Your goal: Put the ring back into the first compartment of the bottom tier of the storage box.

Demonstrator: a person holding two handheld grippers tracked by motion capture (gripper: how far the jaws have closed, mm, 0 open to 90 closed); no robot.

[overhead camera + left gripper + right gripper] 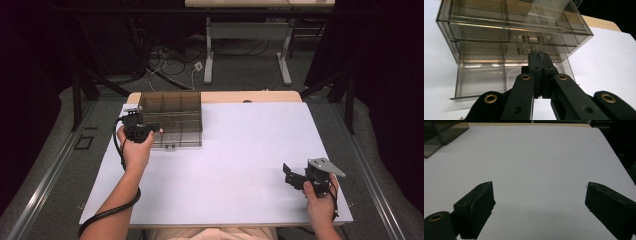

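Observation:
A smoky clear drawer cabinet (172, 112) stands at the table's back left. In the left gripper view its lower drawer (484, 75) sits pulled out toward me, and small clear handles (532, 38) show on its front. My left gripper (538, 54) is shut, its tips pinched on the lower drawer's handle. From above, that left gripper (154, 129) is at the cabinet's front left. My right gripper (289, 175) hovers open over the table's front right; between its jaws (539, 187) there is only bare tabletop.
The white tabletop (240, 150) stretches wide between the two hands. The cabinet's corner (439, 132) shows far off at the right gripper view's upper left. Behind the table are a wooden edge, cables on the floor and a desk frame (210, 55).

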